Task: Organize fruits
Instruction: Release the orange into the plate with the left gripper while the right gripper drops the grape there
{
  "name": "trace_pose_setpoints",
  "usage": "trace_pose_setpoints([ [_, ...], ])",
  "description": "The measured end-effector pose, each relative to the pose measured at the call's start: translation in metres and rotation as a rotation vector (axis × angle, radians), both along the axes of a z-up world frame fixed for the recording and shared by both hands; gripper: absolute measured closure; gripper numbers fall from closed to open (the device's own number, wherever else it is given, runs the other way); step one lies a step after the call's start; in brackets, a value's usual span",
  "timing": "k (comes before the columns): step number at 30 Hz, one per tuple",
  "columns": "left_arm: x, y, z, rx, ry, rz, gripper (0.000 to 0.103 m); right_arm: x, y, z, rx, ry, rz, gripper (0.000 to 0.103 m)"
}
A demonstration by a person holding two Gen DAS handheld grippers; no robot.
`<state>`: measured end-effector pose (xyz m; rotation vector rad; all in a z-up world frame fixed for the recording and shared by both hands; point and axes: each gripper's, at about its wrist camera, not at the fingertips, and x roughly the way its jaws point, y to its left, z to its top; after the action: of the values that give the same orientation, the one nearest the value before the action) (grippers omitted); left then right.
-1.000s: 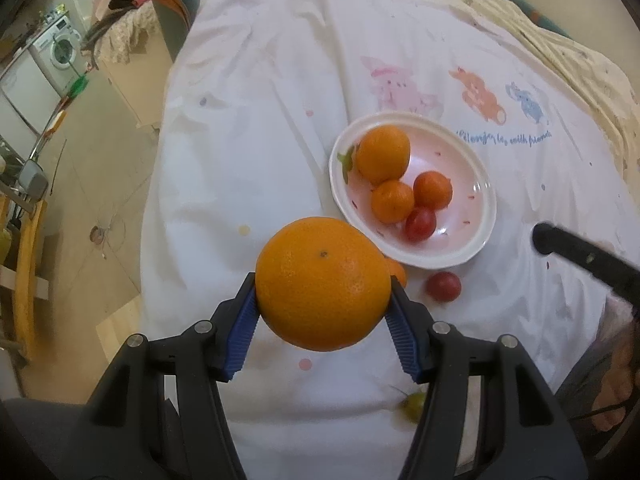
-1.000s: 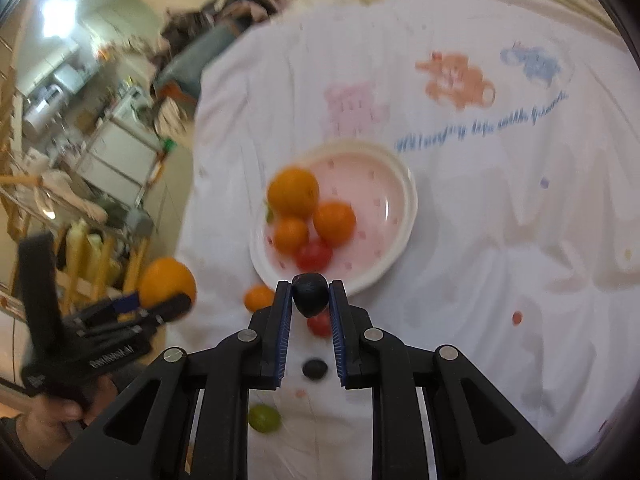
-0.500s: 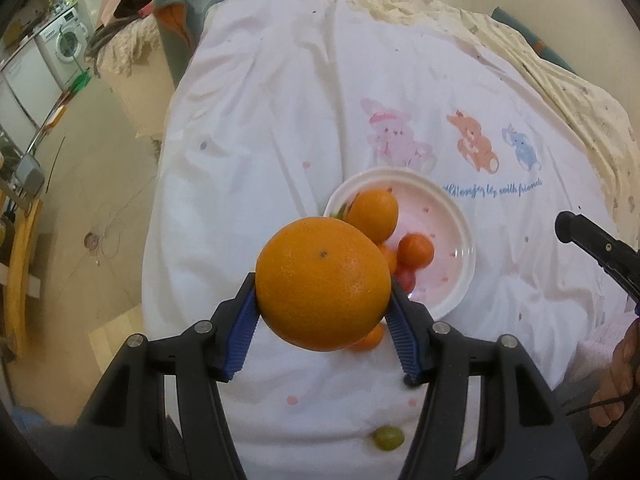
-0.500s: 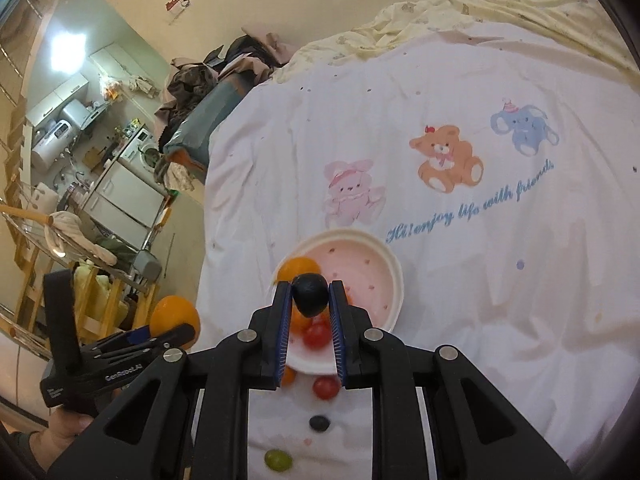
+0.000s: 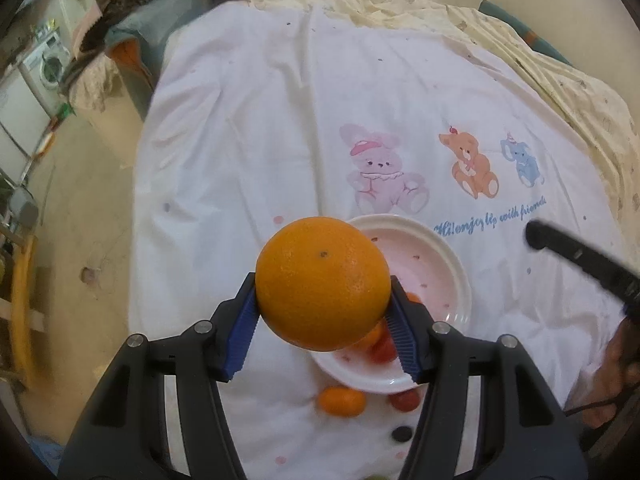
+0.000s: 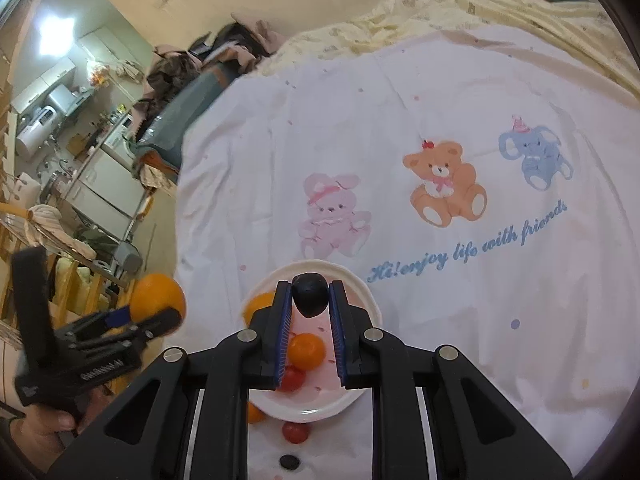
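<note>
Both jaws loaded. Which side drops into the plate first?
Right, probably. The right gripper holds the dark fruit directly over the plate, while the left gripper's big orange sits toward the plate's left edge.

The large orange point(image 5: 322, 282) is sitting between the fingers of the left tool point(image 5: 322, 320), above the near-left rim of the plate point(image 5: 452, 264) lying on the bed sheet point(image 5: 280, 120). Ahead of the right tool point(image 6: 310, 320), the same plate is holding a mandarin point(image 6: 306, 350) and a tomato point(image 6: 292, 378). Behind the plate, nearer the tools, another tomato point(image 6: 295, 432) and a grape point(image 6: 289, 461) are lying on the sheet.
</note>
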<state>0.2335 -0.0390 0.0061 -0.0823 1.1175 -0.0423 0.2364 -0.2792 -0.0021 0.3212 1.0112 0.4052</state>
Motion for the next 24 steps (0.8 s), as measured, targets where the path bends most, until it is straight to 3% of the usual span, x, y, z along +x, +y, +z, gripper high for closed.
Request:
trace_pose_setpoints([
  [3,0.004,0.001,-0.013,-0.05,0.009,0.016,0.047,0.004,-0.002,-0.028,0.032,0.062,-0.009,0.083],
  [15,0.018,-0.002,-0.045,-0.044,0.073,0.014,0.047,0.019,0.012,-0.085,0.01,0.225,0.022,0.083],
  [24,0.025,-0.004,-0.055,-0.091,0.103,0.018,0.047,0.022,0.008,-0.094,0.025,0.271,0.009,0.079],
])
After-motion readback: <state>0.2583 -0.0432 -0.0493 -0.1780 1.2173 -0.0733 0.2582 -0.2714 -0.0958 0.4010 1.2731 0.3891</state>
